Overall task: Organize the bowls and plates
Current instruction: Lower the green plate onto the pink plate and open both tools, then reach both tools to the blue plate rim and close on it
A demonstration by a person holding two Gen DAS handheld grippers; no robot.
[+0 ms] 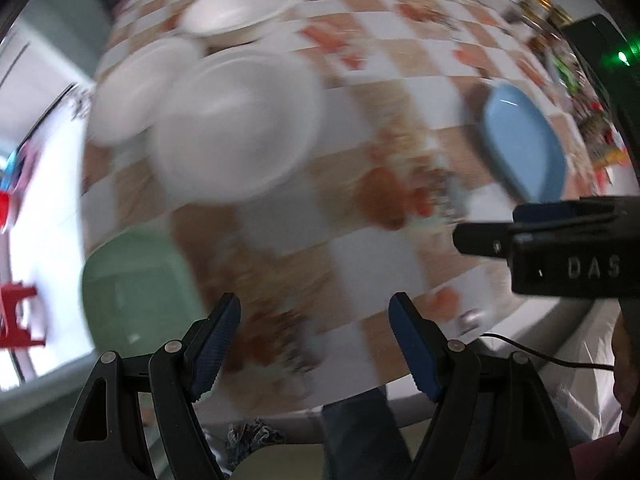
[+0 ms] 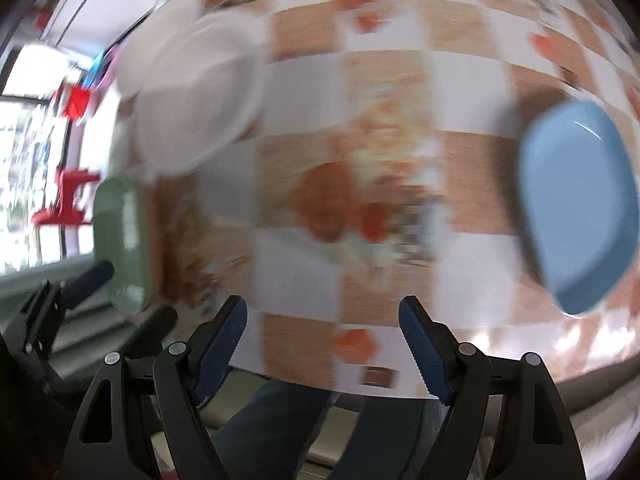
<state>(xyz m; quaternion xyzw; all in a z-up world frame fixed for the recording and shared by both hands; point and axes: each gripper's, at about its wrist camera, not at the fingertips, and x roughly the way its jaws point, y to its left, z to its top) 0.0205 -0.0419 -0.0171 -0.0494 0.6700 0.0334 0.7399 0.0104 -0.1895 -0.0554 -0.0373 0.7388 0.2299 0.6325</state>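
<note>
We judge the task partly done: white plates (image 1: 236, 128) and a white bowl (image 1: 228, 12) cluster at 11 o'clock, while the green dish (image 1: 136, 292) at 8 and blue dish (image 1: 524, 140) at 3 lie apart on the checked surface (image 1: 360, 80). Left gripper (image 1: 316, 344) and right gripper (image 2: 324, 348) both stand apart, empty. The middle is open; the green dish sits near the edge.

The checked table (image 1: 360, 168) holds five dishes, all blurred. Three are white: a bowl (image 1: 236, 12) farthest away, a plate (image 1: 132, 92) left of it, and a larger plate (image 1: 236, 128) overlapping that one. One green dish (image 1: 136, 292) sits at the left edge, one blue dish (image 1: 524, 140) at the right.
</note>
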